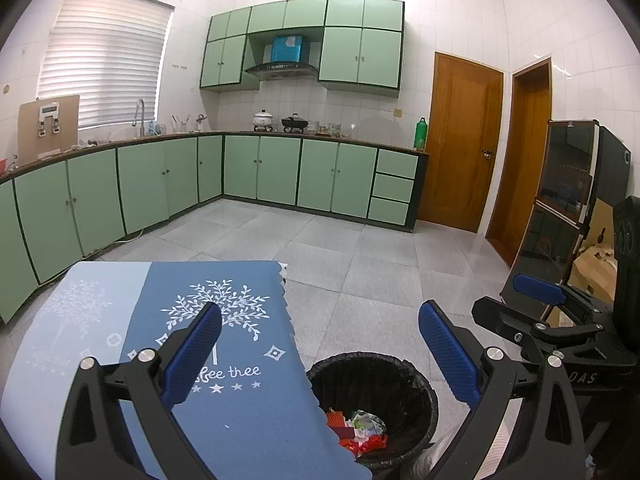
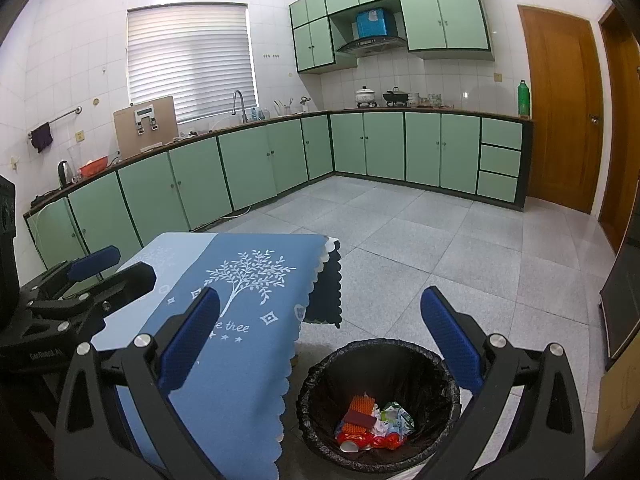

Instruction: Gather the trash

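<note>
At far left, green base cabinets [image 2: 172, 188] run under a counter carrying a kettle [image 2: 64, 172] and a brown board [image 2: 146, 126], with a shuttered window [image 2: 192, 60] above the faucet [image 2: 239, 104]. Nearer, a table draped in a blue cloth [image 2: 240, 360] printed with a white tree (the lettering is partly hidden by a finger) fills the near left. The left gripper [image 1: 320, 360] hangs over the cloth's edge and the bin, its blue-padded jaws spread wide with nothing between them; it also shows at the left edge of the right wrist view. Just right of the table, on the grey tiled floor [image 2: 440, 240], stands a round bin lined with a black bag [image 2: 320, 400], close against the hanging cloth. The trash [image 2: 372, 424] lies at the bottom of it: red and orange wrappers with crumpled white and green scraps. The right gripper [image 2: 320, 344] hovers above the bin, its jaws likewise wide apart and holding nothing. Farther right, pots [image 2: 366, 96] sit on the far counter below a range hood [image 2: 370, 44], a green bottle [image 2: 523, 98] stands at the counter's end, and wooden doors [image 2: 560, 108] close the scene.
</note>
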Demonstrator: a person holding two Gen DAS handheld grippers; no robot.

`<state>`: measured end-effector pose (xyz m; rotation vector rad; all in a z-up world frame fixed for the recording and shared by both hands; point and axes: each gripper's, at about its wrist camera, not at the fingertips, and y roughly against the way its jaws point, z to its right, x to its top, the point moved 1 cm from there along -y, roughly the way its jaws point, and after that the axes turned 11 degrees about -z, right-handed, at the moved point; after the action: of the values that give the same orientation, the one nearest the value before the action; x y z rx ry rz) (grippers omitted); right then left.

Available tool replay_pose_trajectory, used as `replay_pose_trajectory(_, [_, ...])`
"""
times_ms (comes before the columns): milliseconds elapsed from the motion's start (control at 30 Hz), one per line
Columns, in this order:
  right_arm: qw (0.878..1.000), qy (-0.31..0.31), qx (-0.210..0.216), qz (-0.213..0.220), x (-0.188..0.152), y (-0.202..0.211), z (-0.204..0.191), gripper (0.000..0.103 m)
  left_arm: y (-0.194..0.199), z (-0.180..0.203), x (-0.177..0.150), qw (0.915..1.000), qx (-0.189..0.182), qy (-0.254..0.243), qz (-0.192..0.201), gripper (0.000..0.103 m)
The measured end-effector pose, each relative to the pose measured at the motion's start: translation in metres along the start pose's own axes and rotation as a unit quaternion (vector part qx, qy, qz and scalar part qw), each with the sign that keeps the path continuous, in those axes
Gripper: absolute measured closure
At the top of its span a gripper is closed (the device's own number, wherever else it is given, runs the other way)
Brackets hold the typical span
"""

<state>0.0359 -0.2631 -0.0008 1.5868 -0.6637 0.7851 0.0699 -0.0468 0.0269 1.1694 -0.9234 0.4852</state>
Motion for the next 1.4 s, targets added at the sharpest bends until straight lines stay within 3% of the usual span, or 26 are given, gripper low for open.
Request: replay_pose_trajectory(1400, [1.000, 0.004, 0.004, -0.004, 0.0057, 0.0018, 0.0040, 0.005, 0.0053, -0.0044, -0.0026, 1.0000, 0.006, 0.007, 0.000, 0.006])
